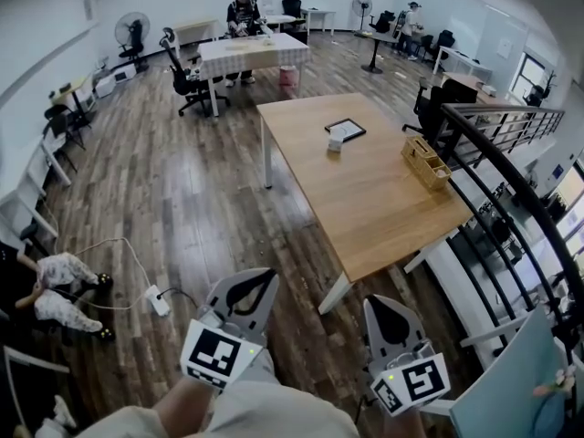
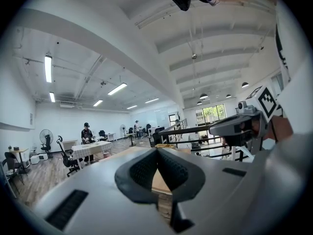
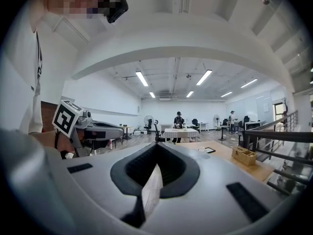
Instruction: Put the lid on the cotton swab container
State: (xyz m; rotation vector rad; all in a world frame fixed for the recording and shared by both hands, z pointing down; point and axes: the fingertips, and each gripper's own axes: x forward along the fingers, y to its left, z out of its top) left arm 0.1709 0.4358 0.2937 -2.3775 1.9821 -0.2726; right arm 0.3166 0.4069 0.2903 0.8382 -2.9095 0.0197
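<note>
Near edge: the bench [image 1: 383, 208] is left bare from here to its middle.
Far half: taken up by a black tray [image 1: 346, 130], with a small white container [image 1: 336, 141] just beside it.
Right edge: flanked by a wooden box [image 1: 425, 161], with a railing [image 1: 511, 181] beyond it.
Floor [image 1: 192, 190]: left open up to the bench, with a power strip [image 1: 157, 300] laid at the left.

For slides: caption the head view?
Left gripper and right gripper, jaws shut and empty, held short of the wooden table.
</note>
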